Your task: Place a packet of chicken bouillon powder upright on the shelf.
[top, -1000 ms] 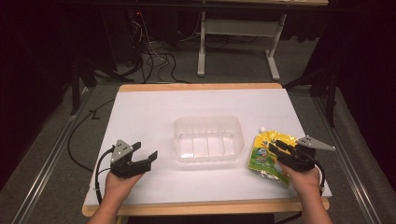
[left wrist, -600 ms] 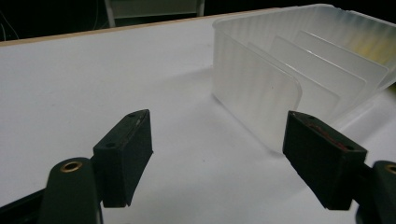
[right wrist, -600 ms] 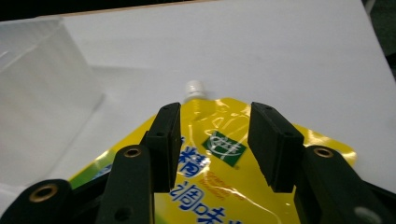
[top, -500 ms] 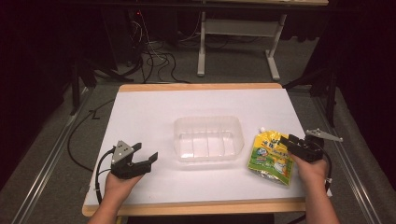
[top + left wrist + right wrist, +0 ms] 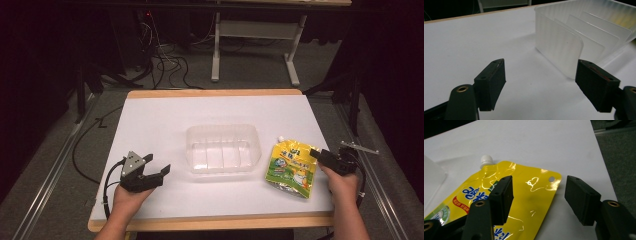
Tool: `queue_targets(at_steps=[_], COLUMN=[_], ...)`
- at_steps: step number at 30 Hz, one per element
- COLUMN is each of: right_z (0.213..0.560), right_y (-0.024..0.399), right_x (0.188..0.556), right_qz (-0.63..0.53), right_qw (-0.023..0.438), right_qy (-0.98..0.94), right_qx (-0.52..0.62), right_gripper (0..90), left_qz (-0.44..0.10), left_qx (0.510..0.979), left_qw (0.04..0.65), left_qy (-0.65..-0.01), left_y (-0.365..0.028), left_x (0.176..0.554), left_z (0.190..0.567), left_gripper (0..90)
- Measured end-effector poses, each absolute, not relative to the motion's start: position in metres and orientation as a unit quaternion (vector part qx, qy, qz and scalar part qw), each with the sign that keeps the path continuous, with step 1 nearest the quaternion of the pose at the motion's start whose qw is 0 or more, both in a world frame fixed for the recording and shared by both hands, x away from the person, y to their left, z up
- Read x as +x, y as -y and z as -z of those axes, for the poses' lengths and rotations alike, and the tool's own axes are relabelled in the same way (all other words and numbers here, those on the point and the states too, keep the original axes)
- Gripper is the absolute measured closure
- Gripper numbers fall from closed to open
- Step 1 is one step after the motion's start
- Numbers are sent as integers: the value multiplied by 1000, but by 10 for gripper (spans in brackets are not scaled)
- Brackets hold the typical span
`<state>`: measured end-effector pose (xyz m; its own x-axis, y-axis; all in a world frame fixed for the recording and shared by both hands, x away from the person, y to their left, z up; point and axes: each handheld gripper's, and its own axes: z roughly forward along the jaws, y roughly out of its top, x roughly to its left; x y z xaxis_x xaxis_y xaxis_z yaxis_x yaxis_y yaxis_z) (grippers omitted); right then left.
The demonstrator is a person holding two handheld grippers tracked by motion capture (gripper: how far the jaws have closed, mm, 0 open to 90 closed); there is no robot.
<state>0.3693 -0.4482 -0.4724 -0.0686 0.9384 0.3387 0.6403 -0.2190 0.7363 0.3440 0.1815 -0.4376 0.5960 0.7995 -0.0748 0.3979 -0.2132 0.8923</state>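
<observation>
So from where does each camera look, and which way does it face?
High view: above the near edge, facing forward and down on the table; both hands and forearms show.
Left gripper view: on the left hand-held gripper, facing the bin.
Right gripper view: on the right hand-held gripper, over the pouch.
Shared: bin, table.

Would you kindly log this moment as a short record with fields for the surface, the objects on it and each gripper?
surface: white table with wooden edge
container: clear plastic bin with dividers, near the table's centre, nothing visible inside
pouch: yellow spouted pouch lying flat, to the right of the bin, white cap pointing away from the person
left gripper: jaws open, resting near the bin, holding nothing
right gripper: jaws open, straddling the pouch's right edge, not closed on it
</observation>
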Motion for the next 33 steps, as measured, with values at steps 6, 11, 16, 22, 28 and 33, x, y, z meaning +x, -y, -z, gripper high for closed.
queue_targets(at_steps=[6, 11, 16, 22, 28, 33], right_z=[475, 477, 478, 472, 469, 478], right_y=[450, 452, 452, 455, 454, 457], right_x=[378, 387, 389, 376, 370, 374], right_qz=[-415, -429, -442, -500, -499, -482], right_qw=[160, 131, 112, 108, 106, 84], right_qy=[-590, -580, -578, -565, -578, -577], right_qx=[674, 680, 677, 647, 637, 654], right_gripper=[358, 349, 401, 585, 644, 643], left_qz=[-204, -203, -202, -202, -200, -202], left_qx=[752, 752, 753, 755, 758, 763], left_qw=[484, 485, 484, 483, 482, 479], left_qy=[-397, -398, -397, -394, -390, -384], left_y=[-181, -181, -180, -179, -176, -174], left_x=[344, 343, 343, 343, 343, 342], left_z=[438, 439, 439, 440, 440, 441], left_gripper=[248, 248, 248, 248, 248, 248])
